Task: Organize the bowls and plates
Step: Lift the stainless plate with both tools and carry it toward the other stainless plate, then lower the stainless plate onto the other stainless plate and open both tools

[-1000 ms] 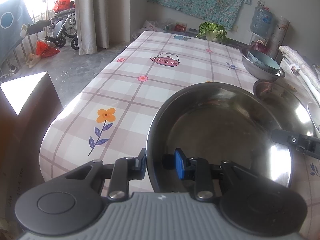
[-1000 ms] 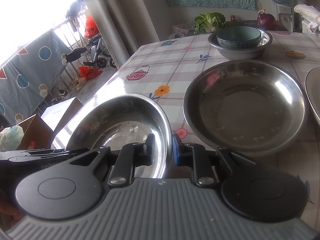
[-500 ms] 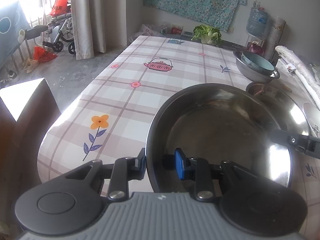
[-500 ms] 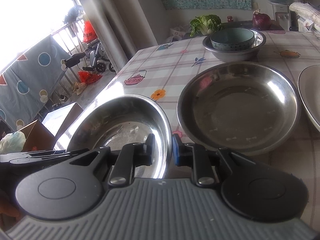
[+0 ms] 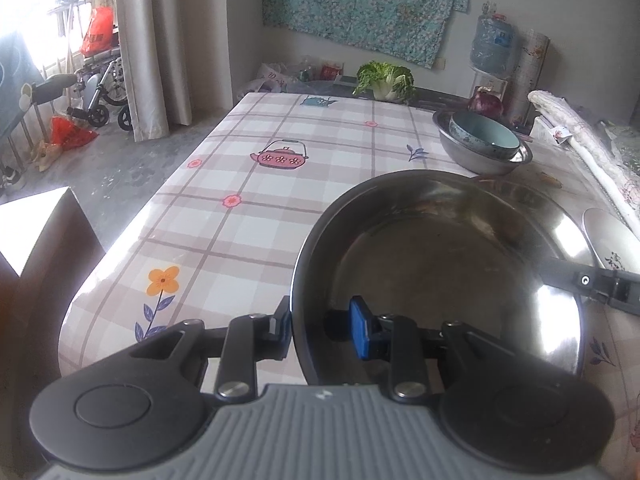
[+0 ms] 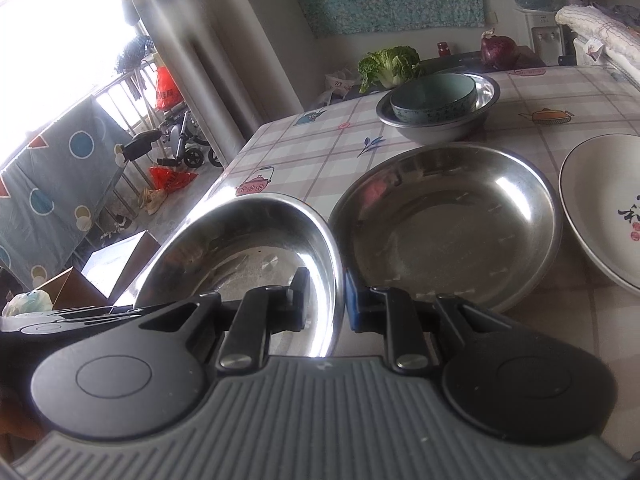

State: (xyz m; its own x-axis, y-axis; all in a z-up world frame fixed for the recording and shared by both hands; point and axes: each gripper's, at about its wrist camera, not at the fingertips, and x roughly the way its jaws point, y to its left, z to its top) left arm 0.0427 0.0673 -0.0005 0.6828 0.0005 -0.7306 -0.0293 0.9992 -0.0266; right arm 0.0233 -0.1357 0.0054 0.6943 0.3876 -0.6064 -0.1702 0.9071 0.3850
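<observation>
Both grippers hold one steel bowl (image 5: 440, 264) by its rim, lifted above the checked table (image 5: 248, 200). My left gripper (image 5: 320, 326) is shut on its near rim. My right gripper (image 6: 328, 300) is shut on the opposite rim of the same bowl (image 6: 248, 248). A larger steel basin (image 6: 448, 220) lies on the table just right of the held bowl. A white painted plate (image 6: 600, 208) lies at the far right. A teal bowl (image 6: 434, 98) sits inside a steel bowl (image 6: 436, 128) at the back.
A cabbage (image 5: 386, 80) and a red onion (image 5: 486, 104) lie beyond the table's far end. A rolled cloth (image 5: 580, 148) lies along the right side. A cardboard box (image 5: 36, 232) stands on the floor at the left.
The held bowl has risen with both grippers. In the right wrist view the basin and the plate have come further into view on the right.
</observation>
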